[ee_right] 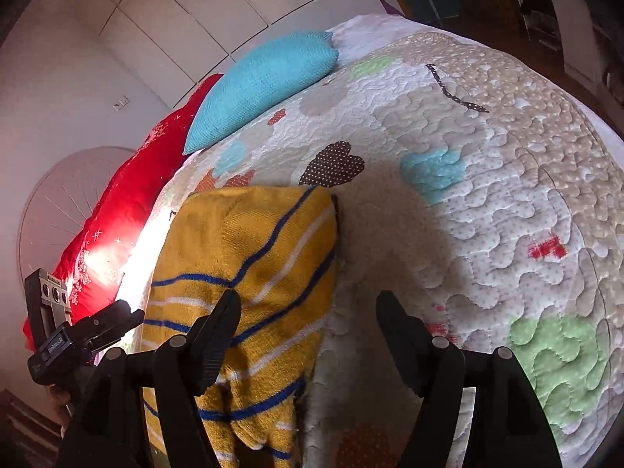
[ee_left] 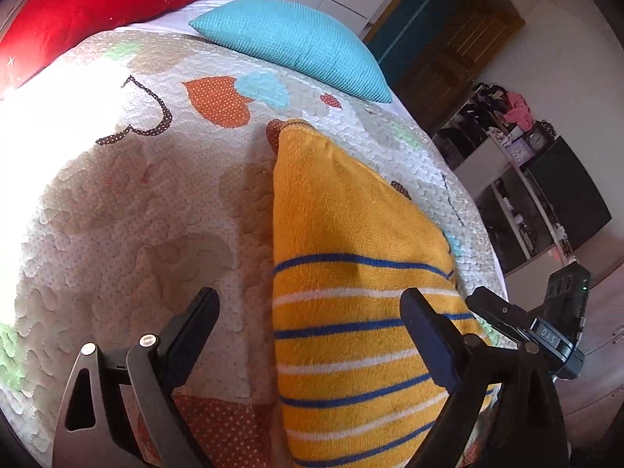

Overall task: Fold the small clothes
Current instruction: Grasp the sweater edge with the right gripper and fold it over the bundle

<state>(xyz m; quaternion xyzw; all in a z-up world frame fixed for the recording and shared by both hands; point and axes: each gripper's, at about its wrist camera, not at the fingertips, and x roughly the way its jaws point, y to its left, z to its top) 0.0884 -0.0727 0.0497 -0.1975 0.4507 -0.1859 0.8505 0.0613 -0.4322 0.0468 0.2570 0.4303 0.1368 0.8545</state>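
On the bed's quilt (ee_left: 136,214), the yellow striped garment (ee_left: 351,273) looks soft and limp; both claws, left (ee_left: 310,312) and right (ee_right: 310,312), gape empty — best pinched at a hem corner.

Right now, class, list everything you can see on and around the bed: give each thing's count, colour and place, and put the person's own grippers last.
garment: one, yellow with blue and white stripes, lying folded on the quilt
quilt: one, white with coloured heart patches, covering the bed
blue cushion: one, turquoise, at the head of the bed
red cushion: one, red, beside the blue cushion
shelves: one unit, white, cluttered, by the wall beyond the bed
left gripper: one, black, open over the garment's edge
right gripper: one, black, open over the garment's other edge
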